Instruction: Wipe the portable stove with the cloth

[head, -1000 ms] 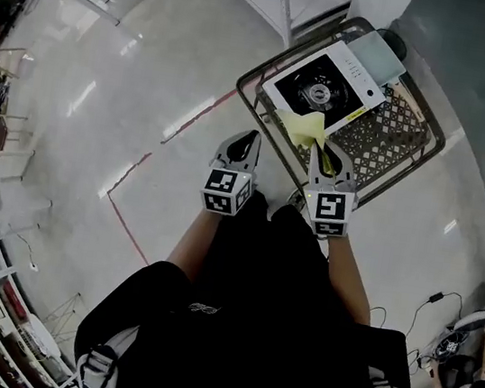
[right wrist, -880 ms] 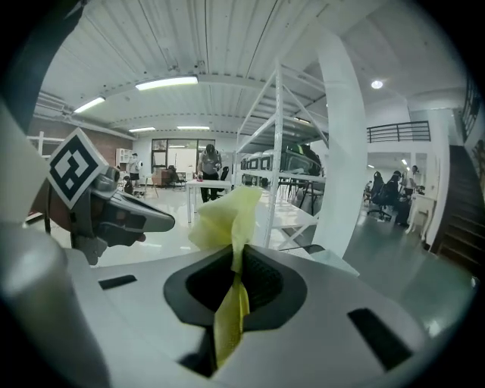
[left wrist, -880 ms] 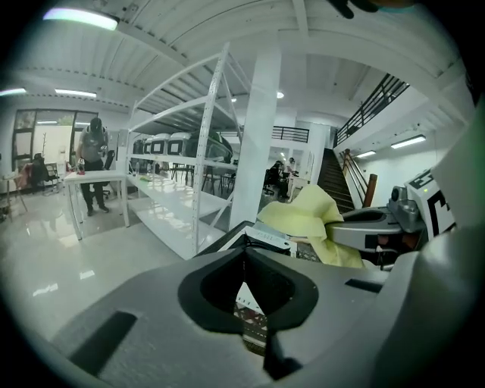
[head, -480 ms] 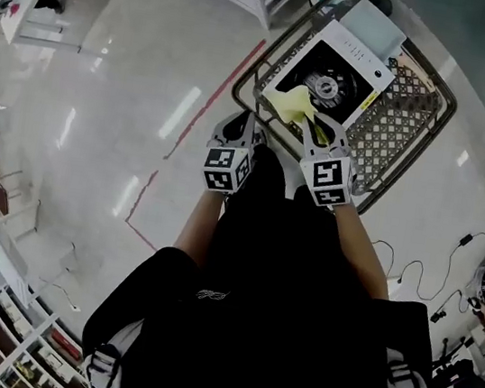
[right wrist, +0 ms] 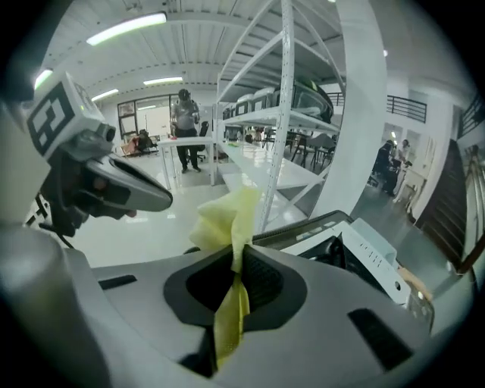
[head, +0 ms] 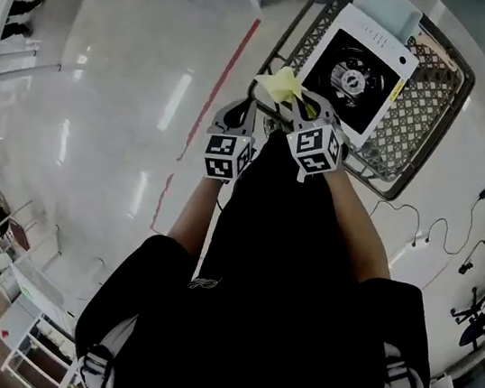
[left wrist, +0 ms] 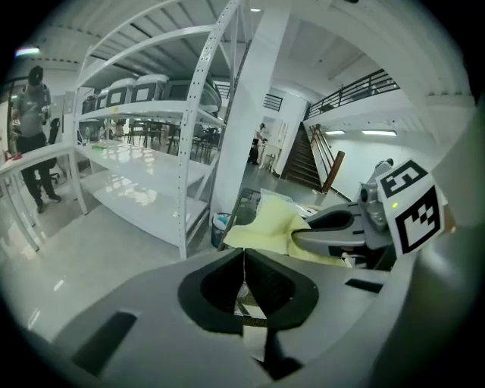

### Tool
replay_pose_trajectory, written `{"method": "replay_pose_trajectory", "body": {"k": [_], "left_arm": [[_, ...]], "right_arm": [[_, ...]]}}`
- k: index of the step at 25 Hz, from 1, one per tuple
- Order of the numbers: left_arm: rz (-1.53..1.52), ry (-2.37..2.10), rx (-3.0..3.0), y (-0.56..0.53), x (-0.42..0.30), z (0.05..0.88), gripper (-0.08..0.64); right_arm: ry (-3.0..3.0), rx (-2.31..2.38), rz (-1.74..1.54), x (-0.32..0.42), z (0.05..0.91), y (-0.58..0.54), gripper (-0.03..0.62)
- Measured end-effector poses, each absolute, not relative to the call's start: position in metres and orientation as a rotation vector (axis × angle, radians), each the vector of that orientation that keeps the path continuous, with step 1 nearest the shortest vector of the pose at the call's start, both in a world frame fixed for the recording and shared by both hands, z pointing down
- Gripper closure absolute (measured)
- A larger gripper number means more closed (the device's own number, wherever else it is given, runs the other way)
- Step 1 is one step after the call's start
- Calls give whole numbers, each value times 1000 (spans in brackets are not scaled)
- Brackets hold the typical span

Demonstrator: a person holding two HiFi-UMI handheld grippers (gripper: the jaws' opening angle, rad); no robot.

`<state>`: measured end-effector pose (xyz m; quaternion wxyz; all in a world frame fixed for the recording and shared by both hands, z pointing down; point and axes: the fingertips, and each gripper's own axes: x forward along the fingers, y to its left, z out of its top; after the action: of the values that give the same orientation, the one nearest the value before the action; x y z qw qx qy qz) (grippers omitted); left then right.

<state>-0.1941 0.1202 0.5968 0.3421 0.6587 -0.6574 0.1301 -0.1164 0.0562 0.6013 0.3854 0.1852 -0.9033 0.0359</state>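
Cloth [right wrist: 226,216] in R gripper [right wrist: 237,255] jaws

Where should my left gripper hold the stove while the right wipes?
Probably the white rim at the near-left corner of the portable stove, coming from the person's side: it lies closest and off the black top. The left gripper is shut and empty, so open it first; the right gripper holds the cloth.

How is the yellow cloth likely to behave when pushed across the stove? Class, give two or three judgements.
Probably floppy: the cloth bunches in loose folds beyond the shut right tool, and a limp strip trails back through it. Likely light, since a thin pinch carries it. On the stove it may crumple or drag rather than slide flat.
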Motion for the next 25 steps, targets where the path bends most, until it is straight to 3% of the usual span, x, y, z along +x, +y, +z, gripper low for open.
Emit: {"method": "replay_pose_trajectory", "body": {"k": [7,25], "left_arm": [[409,-1593,1729,123,-201,639,538],[419,-1485,1790,100,-186,653,538]], "right_arm": [[-2145,454,102,-122,664,57,572],[-2137,455,110,-111,668,67,523]]}}
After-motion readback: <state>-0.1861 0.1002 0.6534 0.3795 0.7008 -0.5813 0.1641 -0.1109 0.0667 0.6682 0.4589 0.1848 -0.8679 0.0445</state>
